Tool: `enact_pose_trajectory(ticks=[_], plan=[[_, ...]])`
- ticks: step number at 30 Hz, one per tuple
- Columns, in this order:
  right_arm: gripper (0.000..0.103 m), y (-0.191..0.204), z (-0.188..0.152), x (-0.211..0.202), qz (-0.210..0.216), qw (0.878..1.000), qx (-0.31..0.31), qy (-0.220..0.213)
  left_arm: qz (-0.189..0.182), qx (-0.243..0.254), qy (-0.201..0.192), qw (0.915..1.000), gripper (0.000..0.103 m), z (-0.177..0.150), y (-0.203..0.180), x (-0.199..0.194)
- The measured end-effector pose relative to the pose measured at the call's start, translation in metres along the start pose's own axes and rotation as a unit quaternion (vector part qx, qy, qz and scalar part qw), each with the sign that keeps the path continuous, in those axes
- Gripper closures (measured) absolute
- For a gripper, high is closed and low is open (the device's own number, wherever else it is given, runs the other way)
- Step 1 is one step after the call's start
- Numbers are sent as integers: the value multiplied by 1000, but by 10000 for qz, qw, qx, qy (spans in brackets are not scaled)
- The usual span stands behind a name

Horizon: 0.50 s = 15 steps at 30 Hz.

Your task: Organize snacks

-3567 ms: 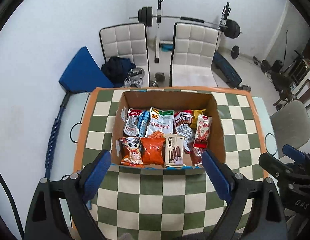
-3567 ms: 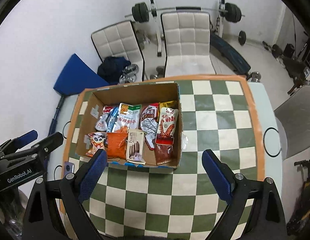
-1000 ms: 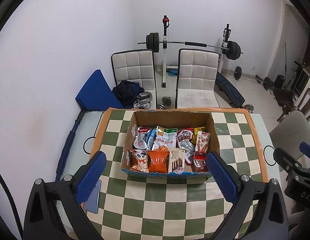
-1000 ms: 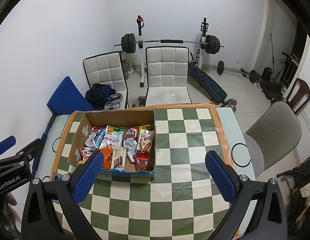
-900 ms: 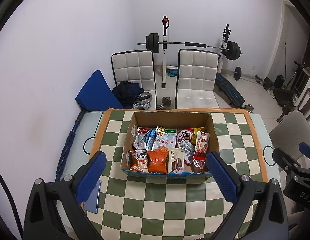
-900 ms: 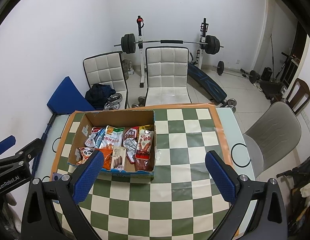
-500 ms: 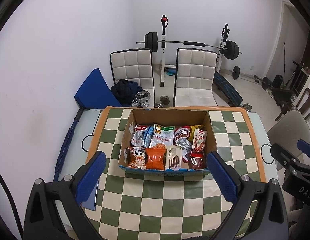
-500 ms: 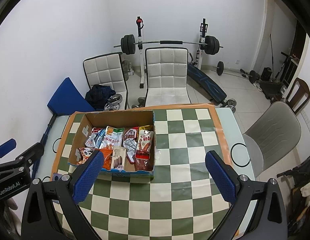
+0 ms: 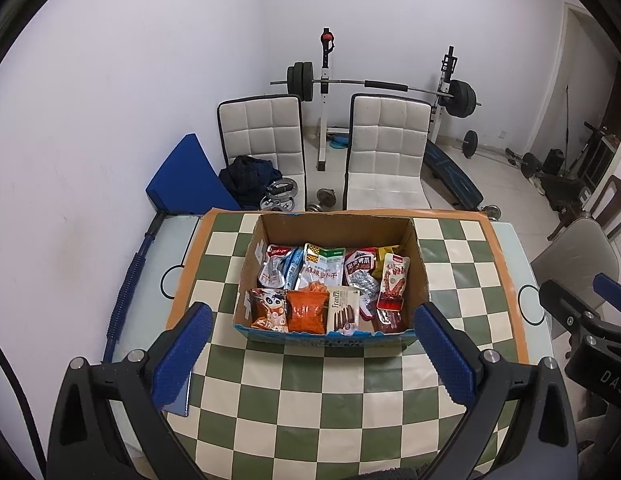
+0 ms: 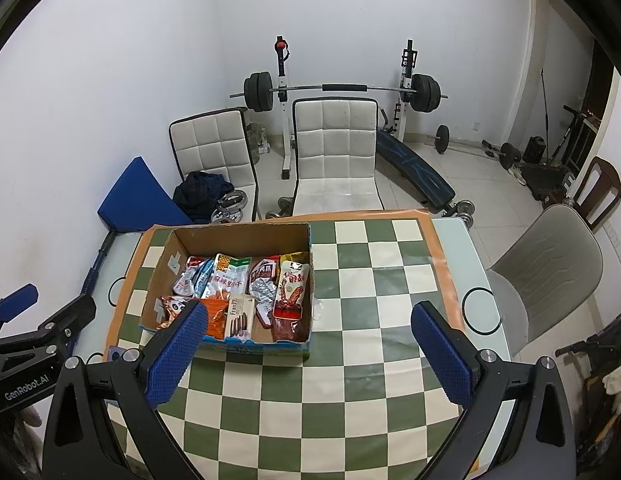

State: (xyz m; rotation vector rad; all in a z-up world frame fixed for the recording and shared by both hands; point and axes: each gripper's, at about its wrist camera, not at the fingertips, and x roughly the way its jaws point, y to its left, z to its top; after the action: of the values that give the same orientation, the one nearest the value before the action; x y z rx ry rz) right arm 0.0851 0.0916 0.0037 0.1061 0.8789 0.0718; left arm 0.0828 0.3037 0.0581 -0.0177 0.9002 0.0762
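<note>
An open cardboard box (image 9: 420, 264) stands on a green-and-white checkered table (image 9: 322, 392). It holds several snack packets in rows, among them an orange bag (image 9: 307, 312), a panda bag (image 9: 270, 309), a Franzzi wafer box (image 9: 342, 309) and a red chicken-feet packet (image 9: 392, 286). The box also shows in the right wrist view (image 10: 302, 236), left of centre. My left gripper (image 9: 310, 350) is open and empty, held high above the table in front of the box. My right gripper (image 10: 306, 350) is open and empty, above the table to the box's right.
Two white padded chairs (image 9: 384, 152) stand behind the table. A barbell rack (image 9: 326, 80) and weights lie beyond them. A blue wedge cushion (image 9: 182, 178) leans at the left wall. A grey chair (image 10: 550, 264) stands at the table's right. A phone (image 9: 178, 398) lies near the table's left edge.
Both grippers have risen and pulled back from the box since 3.6 s ago, so the box looks smaller. Over the last second the views barely shift. Both stay open.
</note>
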Motion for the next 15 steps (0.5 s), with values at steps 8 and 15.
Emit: enact_pose_trajectory(ticks=[8,15], plan=[[0,1,0,1,4,10000,16,9,9,-22,14,10000,0,0,1,-1],[0,6,0,-2,7,10000,14,-10,60,-20,-56,10000,0,0,2,-5]])
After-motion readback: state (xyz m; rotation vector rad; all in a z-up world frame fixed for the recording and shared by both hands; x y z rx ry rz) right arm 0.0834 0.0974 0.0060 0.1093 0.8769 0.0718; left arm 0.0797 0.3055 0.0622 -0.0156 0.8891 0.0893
